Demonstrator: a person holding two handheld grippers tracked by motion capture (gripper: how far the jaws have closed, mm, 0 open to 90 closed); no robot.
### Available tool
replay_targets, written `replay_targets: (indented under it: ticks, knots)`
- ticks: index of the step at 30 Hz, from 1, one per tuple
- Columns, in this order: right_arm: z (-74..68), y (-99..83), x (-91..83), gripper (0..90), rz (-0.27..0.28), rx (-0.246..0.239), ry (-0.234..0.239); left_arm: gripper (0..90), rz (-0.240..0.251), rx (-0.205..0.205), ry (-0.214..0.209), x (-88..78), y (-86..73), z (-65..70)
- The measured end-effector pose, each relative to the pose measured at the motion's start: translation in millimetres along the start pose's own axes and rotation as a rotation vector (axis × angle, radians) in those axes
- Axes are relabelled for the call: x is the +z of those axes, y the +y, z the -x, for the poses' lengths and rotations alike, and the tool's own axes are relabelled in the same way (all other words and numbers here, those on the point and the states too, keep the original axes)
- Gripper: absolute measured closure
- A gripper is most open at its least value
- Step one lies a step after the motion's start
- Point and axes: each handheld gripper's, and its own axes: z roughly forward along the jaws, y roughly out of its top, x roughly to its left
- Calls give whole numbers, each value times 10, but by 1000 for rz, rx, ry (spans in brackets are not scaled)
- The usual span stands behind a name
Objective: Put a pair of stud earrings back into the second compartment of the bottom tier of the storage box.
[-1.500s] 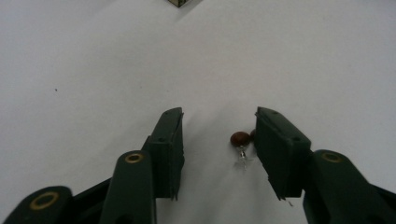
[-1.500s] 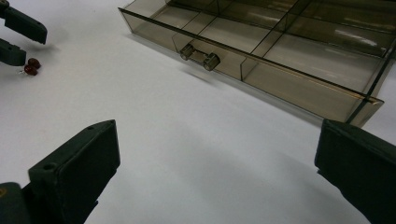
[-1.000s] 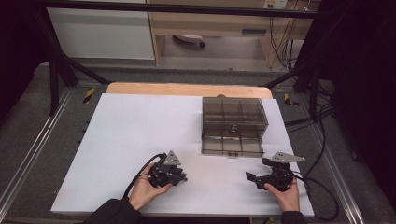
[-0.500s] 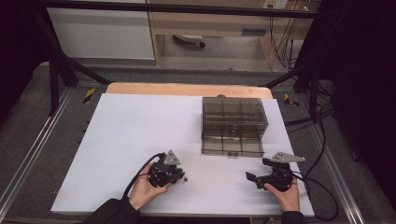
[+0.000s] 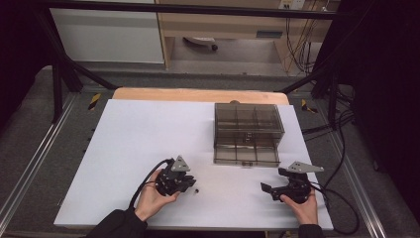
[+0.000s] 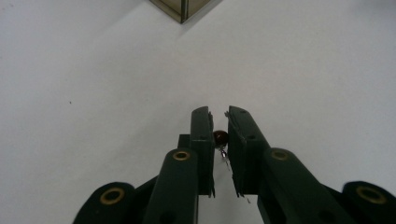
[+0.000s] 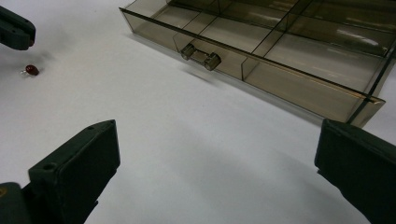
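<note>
The small red bead (image 5: 197, 191), with thin wire legs trailing from it, lay on the white surface (image 5: 129, 134) on the near side of the smoky plastic drawer box (image 5: 247, 124), off towards the box's left front corner. The left gripper (image 5: 190, 184) was right beside it, its fingers (image 6: 201, 135) drawn in to a narrow slit. Looking along those fingers, the bead showed in the slit against the left one, with its legs running back towards the hand. From the right gripper's side, though, it seemed to rest on the surface just under and beyond the finger tip, so I judged it not to be pinched.

The right gripper (image 5: 267, 188) sat in front of the box's right corner, well apart from the bead, with its fingers spread wide and nothing between them. It faced the box's bottom drawer (image 7: 261, 70), which stood pulled out with its compartments bare.

So the left hand was much the nearer, and the pick would turn on getting the fingers down either side of the bead
</note>
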Motion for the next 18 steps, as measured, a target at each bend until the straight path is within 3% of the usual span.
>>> replay_targets:
  ticks: [9, 18]
  knots:
    - [0, 1, -7, 8, -1, 1, -1, 805, 22, -5, -9, -13, 193, -2]
    - [1, 0, -3, 8, 0, -4, -1, 805, 32, 5, -21, 108, 452, 47]
